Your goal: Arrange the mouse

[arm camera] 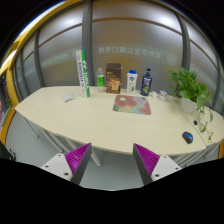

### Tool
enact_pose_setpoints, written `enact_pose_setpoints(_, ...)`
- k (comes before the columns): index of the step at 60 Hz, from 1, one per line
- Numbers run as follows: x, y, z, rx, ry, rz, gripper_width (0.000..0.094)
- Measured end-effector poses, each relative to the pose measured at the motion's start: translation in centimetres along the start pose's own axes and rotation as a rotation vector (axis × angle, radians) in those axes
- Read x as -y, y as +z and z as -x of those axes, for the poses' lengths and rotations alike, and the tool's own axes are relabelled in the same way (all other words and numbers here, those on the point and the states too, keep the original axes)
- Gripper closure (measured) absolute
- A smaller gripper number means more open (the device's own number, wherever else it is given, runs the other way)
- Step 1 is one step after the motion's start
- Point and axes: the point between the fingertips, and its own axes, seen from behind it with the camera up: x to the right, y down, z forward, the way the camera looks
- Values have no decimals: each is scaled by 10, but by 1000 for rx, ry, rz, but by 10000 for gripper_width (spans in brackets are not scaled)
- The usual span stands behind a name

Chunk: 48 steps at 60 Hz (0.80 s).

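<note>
A small dark blue mouse (187, 137) lies near the right end of the long pale table (80, 118), far beyond my right finger. A rectangular mouse mat (132, 103) with a reddish-green print lies at the table's far middle. My gripper (112, 163) is well back from the table's near edge, held above the floor. Its fingers are wide apart with nothing between them; the magenta pads (76, 156) face each other.
Beyond the mat stand a brown box (113, 78), a white bottle (131, 81), a dark blue bottle (147, 81) and a tall green-white box (84, 72). A potted plant (189, 88) and glass items (204, 123) stand at the right end. Glass partitions lie behind.
</note>
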Motion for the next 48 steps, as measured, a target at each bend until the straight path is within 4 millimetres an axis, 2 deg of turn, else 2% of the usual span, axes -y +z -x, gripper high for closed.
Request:
enact_pose_setpoints(1,-12,6,-31,-7,6,1,86)
enact_pose_setpoints(4,-31,12,-75,-40,26,11,86)
enact_pose_setpoints(13,-66,23,-210,-168,70,36,84)
enact_pose_setpoints(21,-80,41,-320,-259,111,27,92)
enact_pose_setpoints(28,-88,68,-400,-316,118,25,88)
enact_pose_setpoints(33,-93,91,-443,-336,123,35,87)
enact_pose_setpoints(37,-97,110,-468,-342,126,50,89)
enact_pose_setpoints(43,-96,135,-488,-325,115,56,86)
enact_pose_setpoints(48,-89,147,-496,-305,102,49,97)
